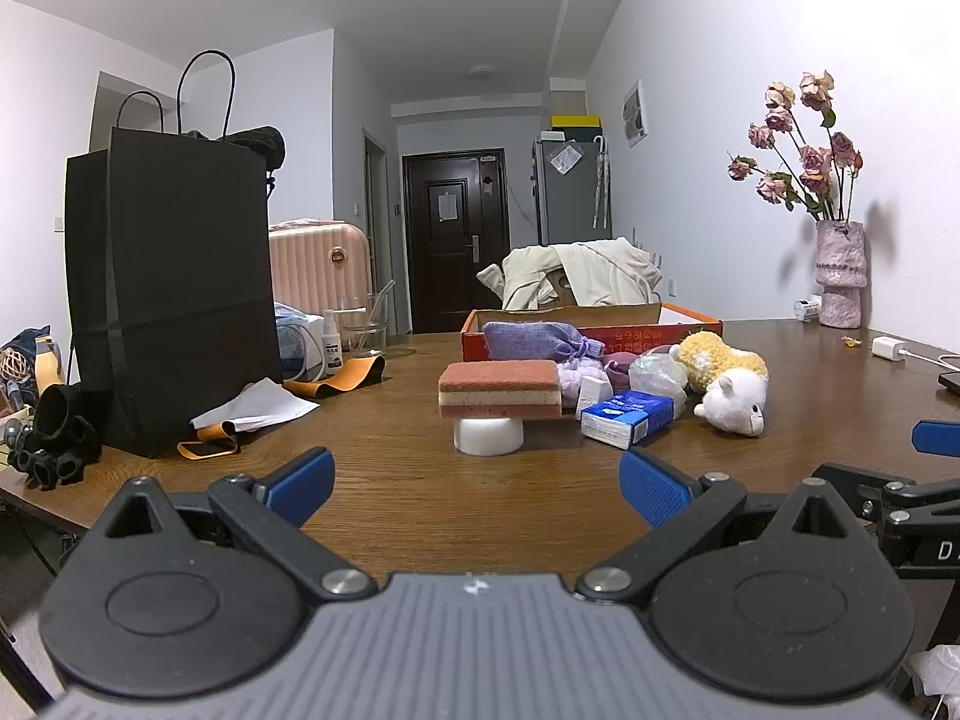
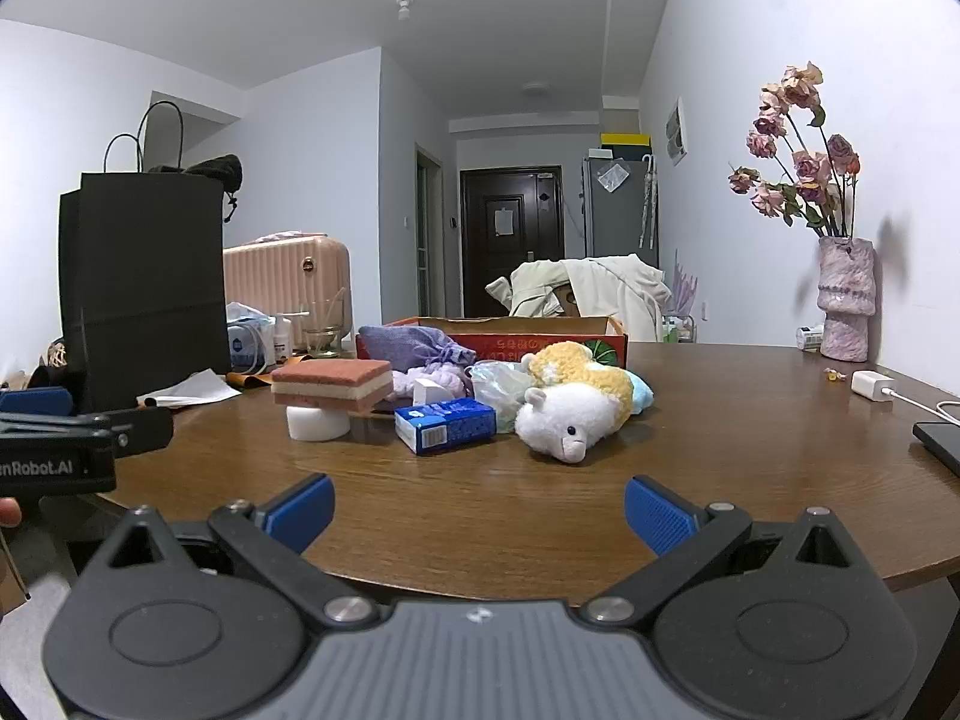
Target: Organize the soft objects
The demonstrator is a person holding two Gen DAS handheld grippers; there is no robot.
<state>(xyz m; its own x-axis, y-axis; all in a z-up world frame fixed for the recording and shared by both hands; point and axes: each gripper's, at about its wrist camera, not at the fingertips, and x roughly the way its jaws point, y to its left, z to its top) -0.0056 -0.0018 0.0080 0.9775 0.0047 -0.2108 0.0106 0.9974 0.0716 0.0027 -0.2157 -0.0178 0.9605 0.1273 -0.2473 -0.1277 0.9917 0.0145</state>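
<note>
Both claws spread and empty, left gripper [image 1: 477, 480] and right gripper [image 2: 479, 507] short of the pile; sponge [image 1: 500, 389] perches on white block [image 1: 488, 434] before the red box [image 1: 591, 330], likely toppling if nudged.

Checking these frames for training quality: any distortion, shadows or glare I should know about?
Left wrist view: fisheye bends the walls, corners vignette dark, and the vase casts soft shadows on the wall. Right wrist view: same curvature, mild sheen on the table, plush toy sharp, gripper body blurred at the bottom edge.
</note>
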